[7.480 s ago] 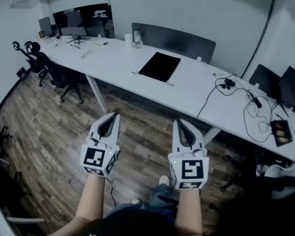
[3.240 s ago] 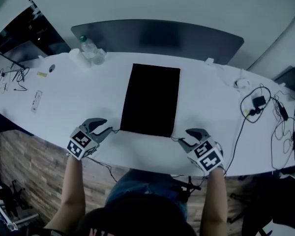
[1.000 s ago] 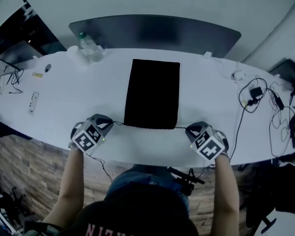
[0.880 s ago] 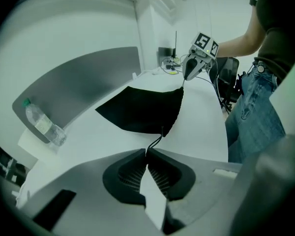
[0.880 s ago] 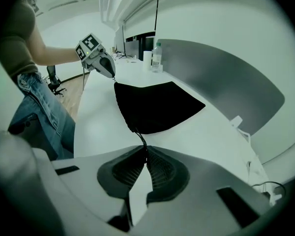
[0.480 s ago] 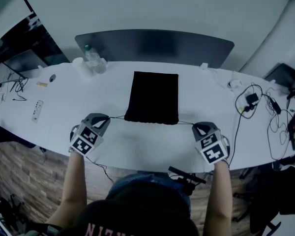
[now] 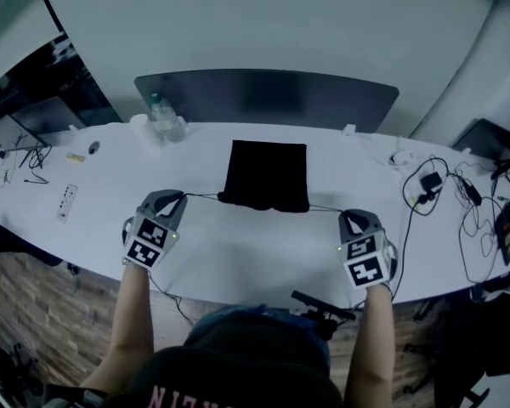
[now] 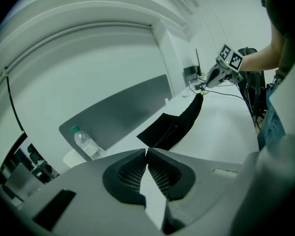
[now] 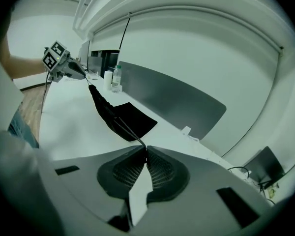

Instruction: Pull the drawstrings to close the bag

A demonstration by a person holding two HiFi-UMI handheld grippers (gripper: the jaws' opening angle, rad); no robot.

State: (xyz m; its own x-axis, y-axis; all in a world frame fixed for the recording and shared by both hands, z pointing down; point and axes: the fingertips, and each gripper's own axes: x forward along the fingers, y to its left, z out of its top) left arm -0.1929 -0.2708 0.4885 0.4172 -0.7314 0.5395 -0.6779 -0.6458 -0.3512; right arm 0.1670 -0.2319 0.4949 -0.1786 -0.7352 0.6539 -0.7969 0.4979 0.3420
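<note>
A black drawstring bag point(image 7: 266, 175) lies on the white table point(image 7: 255, 253), its near edge bunched and lifted. A thin drawstring point(image 7: 202, 196) runs taut from the bag's left corner to my left gripper point(image 7: 173, 196), whose jaws are shut on it. On the other side a second drawstring point(image 7: 327, 209) stretches to my right gripper point(image 7: 351, 216), also shut on its cord. In the right gripper view the cord point(image 9: 130, 131) enters the closed tips point(image 9: 146, 149), with the bag point(image 9: 119, 113) hanging between the hands. In the left gripper view the gathered bag point(image 8: 179, 124) stands beyond the shut tips point(image 8: 146, 151).
A water bottle point(image 7: 162, 114) and a white cup point(image 7: 140, 126) stand at the back left by a grey divider panel point(image 7: 268, 96). Cables and a charger point(image 7: 427, 182) lie at the right. Small items point(image 7: 67, 201) lie at the far left.
Both grippers have moved apart and risen with the cords in them. The cords have gone taut, and the bag's near edge has gathered narrower and lifted off the table.
</note>
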